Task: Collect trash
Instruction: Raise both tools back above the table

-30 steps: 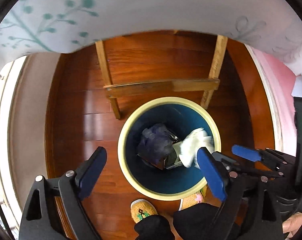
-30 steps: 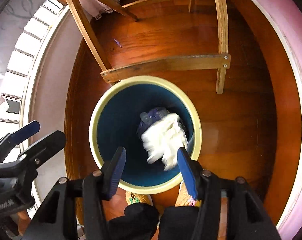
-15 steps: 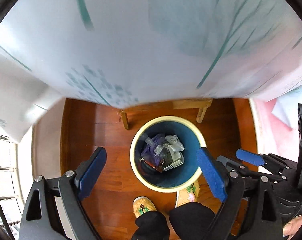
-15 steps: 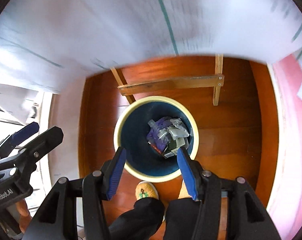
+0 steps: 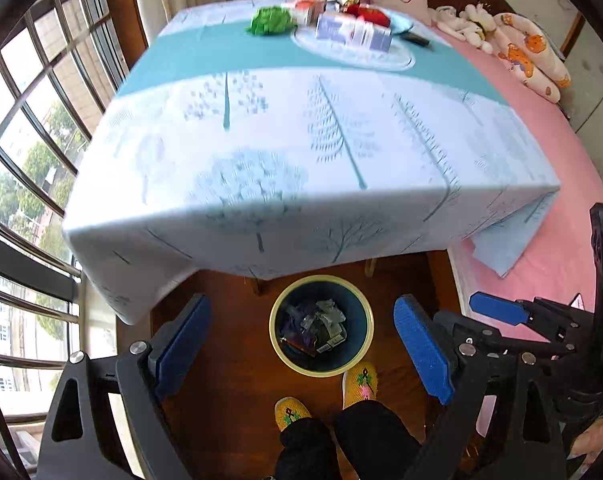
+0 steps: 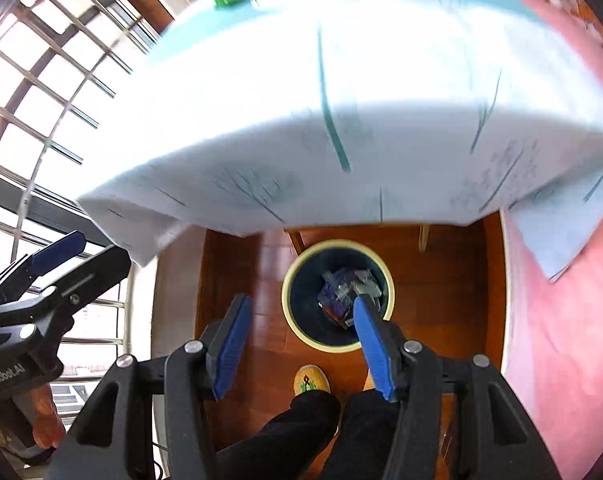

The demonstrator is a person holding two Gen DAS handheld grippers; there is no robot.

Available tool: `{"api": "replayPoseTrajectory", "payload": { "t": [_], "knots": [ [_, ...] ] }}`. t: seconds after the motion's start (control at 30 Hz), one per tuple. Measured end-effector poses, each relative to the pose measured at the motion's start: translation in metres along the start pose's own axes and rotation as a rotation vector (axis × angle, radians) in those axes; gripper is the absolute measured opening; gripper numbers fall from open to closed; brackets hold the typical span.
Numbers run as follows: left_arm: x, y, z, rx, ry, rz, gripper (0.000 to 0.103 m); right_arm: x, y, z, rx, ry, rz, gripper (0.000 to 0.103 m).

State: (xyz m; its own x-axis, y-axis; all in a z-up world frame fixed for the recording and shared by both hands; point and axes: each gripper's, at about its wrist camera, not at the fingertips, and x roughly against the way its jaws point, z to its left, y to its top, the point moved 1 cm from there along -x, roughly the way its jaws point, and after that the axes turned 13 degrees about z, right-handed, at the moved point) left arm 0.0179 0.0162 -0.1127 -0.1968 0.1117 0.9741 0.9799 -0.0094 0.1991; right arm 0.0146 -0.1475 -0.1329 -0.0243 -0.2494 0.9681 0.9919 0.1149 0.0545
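now both our left gripper (image 5: 301,344) and right gripper (image 6: 297,344) gape wide, empty. the green crumpled scrap (image 5: 271,20) sits far across the table (image 5: 261,152); light and soft, we'd pinch its bunched middle.

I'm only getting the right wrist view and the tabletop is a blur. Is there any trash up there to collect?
Observer: Yes. A green crumpled wad lies at the far end of the table.
Operator: Anything next to it?
Observer: Boxes sit on a round mat to its right.
Operator: Is the left gripper free to grab?
Observer: The left gripper is open, with nothing between its fingers.
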Motion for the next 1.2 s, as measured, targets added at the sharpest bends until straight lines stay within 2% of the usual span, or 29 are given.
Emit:
{"api": "replayPoseTrajectory", "payload": {
  "t": [0.4,0.63,0.9,1.07,1.2],
  "knots": [
    [0.093,0.029,0.017,-0.042,-0.006,-0.119,0.091,0.105,0.017,0.030,0.021,-0.065,-0.203,0.054],
    [0.125,0.055,0.025,-0.062,-0.022,-0.211,0.091,0.138,0.034,0.043,0.012,-0.102,-0.300,0.054],
    [0.143,0.089,0.020,-0.105,-0.010,-0.285,0.091,0.156,0.066,0.058,0.045,-0.136,-0.362,0.054],
    [0.138,0.115,0.013,-0.120,0.009,-0.293,0.091,0.160,0.095,0.059,0.080,-0.133,-0.378,0.054],
    [0.122,0.143,0.007,-0.115,0.039,-0.279,0.091,0.156,0.133,0.052,0.116,-0.126,-0.364,0.054]
  ]
}}
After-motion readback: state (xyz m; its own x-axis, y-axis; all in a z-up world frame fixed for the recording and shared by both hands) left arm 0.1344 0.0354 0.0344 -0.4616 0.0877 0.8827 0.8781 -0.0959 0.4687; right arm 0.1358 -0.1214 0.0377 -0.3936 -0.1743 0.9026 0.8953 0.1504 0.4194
